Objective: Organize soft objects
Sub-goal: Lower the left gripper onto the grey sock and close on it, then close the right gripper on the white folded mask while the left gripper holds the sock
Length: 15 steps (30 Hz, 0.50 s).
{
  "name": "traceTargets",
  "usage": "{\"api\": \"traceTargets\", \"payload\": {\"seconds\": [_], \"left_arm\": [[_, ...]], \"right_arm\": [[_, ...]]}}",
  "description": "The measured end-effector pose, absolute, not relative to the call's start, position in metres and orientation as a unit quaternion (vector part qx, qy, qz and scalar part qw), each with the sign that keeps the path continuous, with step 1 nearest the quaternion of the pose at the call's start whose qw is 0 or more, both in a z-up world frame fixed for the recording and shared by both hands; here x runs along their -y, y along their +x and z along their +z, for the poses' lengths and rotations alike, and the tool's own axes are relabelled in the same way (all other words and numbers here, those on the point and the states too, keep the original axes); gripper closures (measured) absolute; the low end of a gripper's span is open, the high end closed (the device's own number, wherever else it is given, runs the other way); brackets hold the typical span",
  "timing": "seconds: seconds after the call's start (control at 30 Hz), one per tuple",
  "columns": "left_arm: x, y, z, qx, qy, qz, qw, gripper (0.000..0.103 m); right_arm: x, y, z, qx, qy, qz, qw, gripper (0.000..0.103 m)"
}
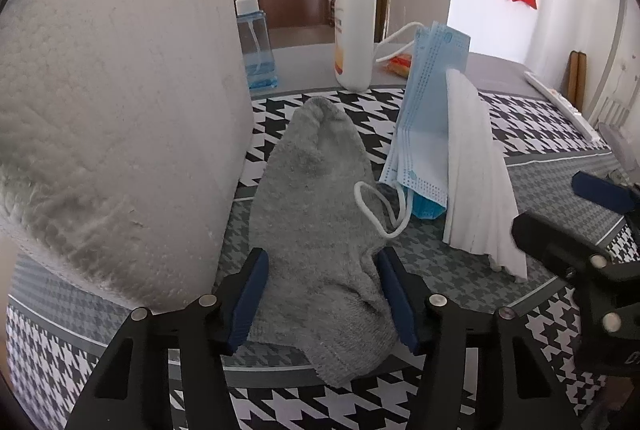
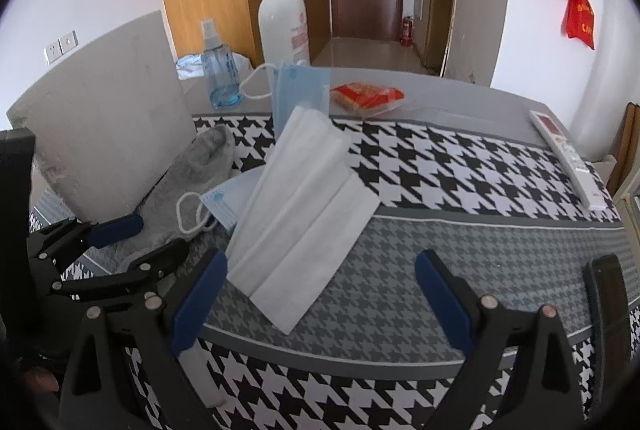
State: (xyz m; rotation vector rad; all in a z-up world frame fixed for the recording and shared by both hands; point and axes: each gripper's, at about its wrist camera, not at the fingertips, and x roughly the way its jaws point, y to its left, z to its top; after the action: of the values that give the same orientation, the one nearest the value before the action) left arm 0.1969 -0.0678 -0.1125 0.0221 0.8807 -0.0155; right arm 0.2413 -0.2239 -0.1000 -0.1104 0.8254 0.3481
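Left tool (image 1: 322, 294) brackets grey sock (image 1: 316, 214) at near counter (image 2: 460, 166) edge, pads at its sides, grip unclear. Paper roll (image 1: 116, 118) crowds left. Right tool (image 2: 320, 298) released, free mat right. Only right view shows remote (image 2: 568, 158).

One grey sock (image 1: 316, 214); two mask stacks, blue (image 1: 424, 118) and white (image 2: 304, 206); two bottles, pump (image 2: 283, 18) and spray (image 2: 220, 70)

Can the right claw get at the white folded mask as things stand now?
Probably yes. The right claw stands open, with the white folded mask lying just ahead, its near corner already between the fingers. Nothing lies on top of it; only the blue mask is tucked beneath.
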Motion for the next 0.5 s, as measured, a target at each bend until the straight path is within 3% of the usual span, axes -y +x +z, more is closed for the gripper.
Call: {"api": "traceTargets", "payload": {"seconds": [0.47, 0.5], "left_arm": [[0.065, 0.197, -0.111, -0.422, -0.005, -0.019, 0.906, 0.068], [0.065, 0.197, -0.111, -0.421, -0.009, -0.023, 0.907, 0.074]], "right_arm": [[0.217, 0.251, -0.107, -0.418, -0.054, 0.181, 0.889, 0.006], [0.216, 0.253, -0.107, -0.417, -0.054, 0.182, 0.889, 0.006]]}}
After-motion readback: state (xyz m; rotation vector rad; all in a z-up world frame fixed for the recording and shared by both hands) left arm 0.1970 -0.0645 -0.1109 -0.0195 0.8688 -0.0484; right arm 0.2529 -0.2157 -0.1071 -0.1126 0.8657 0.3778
